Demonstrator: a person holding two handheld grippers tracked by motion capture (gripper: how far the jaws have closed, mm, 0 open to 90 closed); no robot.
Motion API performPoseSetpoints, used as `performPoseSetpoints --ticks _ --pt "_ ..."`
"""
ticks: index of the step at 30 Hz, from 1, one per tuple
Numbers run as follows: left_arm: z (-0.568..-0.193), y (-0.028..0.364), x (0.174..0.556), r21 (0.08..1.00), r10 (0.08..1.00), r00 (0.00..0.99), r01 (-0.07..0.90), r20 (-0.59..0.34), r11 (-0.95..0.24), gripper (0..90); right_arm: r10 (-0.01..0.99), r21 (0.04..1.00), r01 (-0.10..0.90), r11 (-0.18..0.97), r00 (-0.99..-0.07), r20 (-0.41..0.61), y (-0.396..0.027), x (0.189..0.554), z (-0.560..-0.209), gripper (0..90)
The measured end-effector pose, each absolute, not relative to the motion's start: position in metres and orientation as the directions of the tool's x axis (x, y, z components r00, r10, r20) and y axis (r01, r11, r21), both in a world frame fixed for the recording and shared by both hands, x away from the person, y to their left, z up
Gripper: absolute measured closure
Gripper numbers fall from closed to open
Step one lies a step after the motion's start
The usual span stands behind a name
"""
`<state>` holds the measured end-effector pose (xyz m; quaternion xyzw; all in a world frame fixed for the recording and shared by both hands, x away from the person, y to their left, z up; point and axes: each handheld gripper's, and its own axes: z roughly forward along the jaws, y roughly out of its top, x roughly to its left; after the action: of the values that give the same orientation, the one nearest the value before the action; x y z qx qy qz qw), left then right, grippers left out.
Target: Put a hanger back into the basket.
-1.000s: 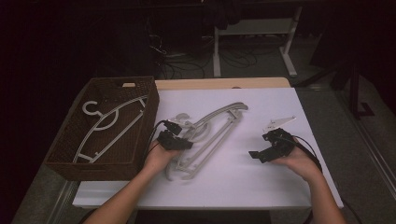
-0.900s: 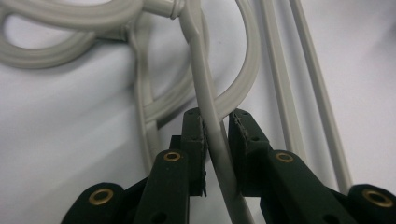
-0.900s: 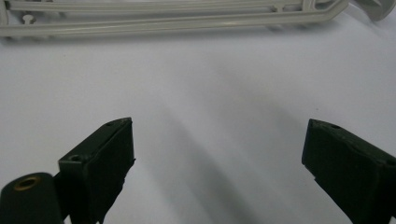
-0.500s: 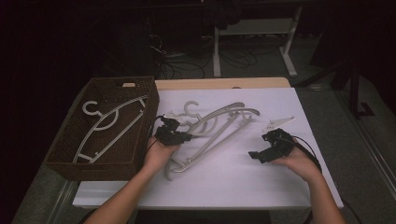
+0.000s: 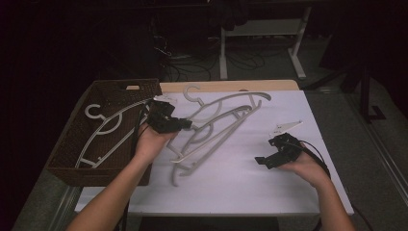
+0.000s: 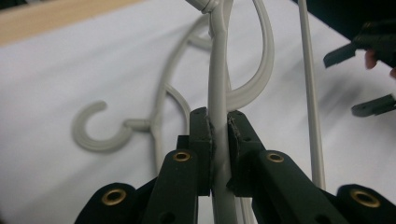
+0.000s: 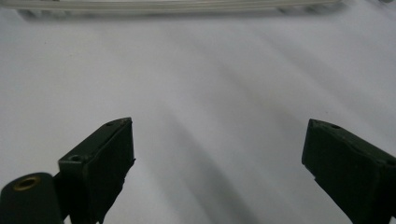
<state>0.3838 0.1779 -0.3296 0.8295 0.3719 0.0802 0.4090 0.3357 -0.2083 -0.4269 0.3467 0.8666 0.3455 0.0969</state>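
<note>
My left gripper [image 5: 183, 125] [image 6: 219, 126] is shut on the bar of a pale grey hanger [image 5: 226, 113] [image 6: 218, 79] and holds it lifted and tilted over the white table top. Its jaws have just tightened on that bar. A second grey hanger [image 5: 195, 156] [image 6: 100, 135] is beneath it, its hook resting on the white surface. My right gripper [image 5: 262, 161] [image 7: 219, 154] [image 6: 357, 79] rests low at the right, jaws wide open with nothing between them. A hanger bar [image 7: 187, 5] crosses far ahead of it.
A dark wicker basket [image 5: 67, 163] stands at the table's left edge with another grey hanger [image 5: 103, 130] inside. A small white piece [image 5: 286, 126] lies just beyond the right gripper. White cover [image 5: 250, 192] spreads toward the front edge; wooden edge [image 5: 231, 85] at back.
The left hand has risen and moved toward the basket, lifting the gripped hanger off the table and swinging it. The right hand has stayed where it was.
</note>
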Motion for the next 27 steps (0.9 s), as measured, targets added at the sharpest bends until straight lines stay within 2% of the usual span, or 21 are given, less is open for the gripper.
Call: performPoseSetpoints --ticks 6,13,27 --pt "-0.294 0.211 0.388 0.747 0.693 0.713 0.519 -0.111 -0.415 82.5 0.669 0.671 0.532 0.516 -0.740 0.072 -0.209 0.336 -0.426 8.9" --pt "-0.269 0.272 0.394 0.758 0.733 0.678 0.507 -0.056 -0.411 82.5 0.672 0.673 0.536 0.511 -0.736 0.076 -0.209 0.336 -0.427 8.8" --pt "-0.269 0.403 0.389 0.766 0.844 0.535 0.558 -0.038 -0.320 82.5 0.682 0.668 0.546 0.506 -0.727 0.077 -0.210 0.338 -0.428 8.4"
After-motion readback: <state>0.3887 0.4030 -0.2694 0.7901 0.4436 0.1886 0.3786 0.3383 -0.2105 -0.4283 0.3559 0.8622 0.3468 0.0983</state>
